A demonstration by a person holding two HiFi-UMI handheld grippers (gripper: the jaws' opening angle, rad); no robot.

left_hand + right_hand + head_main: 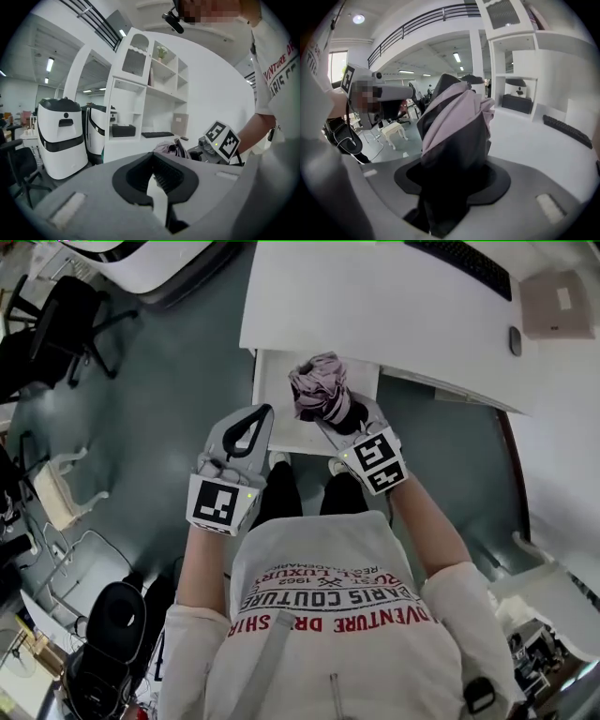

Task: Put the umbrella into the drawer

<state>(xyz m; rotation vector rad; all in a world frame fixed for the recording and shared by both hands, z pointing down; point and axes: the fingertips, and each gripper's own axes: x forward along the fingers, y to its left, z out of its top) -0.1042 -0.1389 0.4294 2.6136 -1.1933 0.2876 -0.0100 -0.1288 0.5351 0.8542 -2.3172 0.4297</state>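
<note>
Pink-and-charcoal fabric of the folded umbrella (454,126) stands clamped between the widely spread jaws of the right gripper (345,420). The left gripper (266,412) alongside seems empty, its jaws meeting at the tips. Just beyond the right jaws lies the open white drawer (269,381), under the white desk (375,306).

Empty left gripper (264,412) held nearly level, fingers (136,173) together, right gripper (337,414) beside it tilted downward, clamped on the folded umbrella (317,385)
</note>
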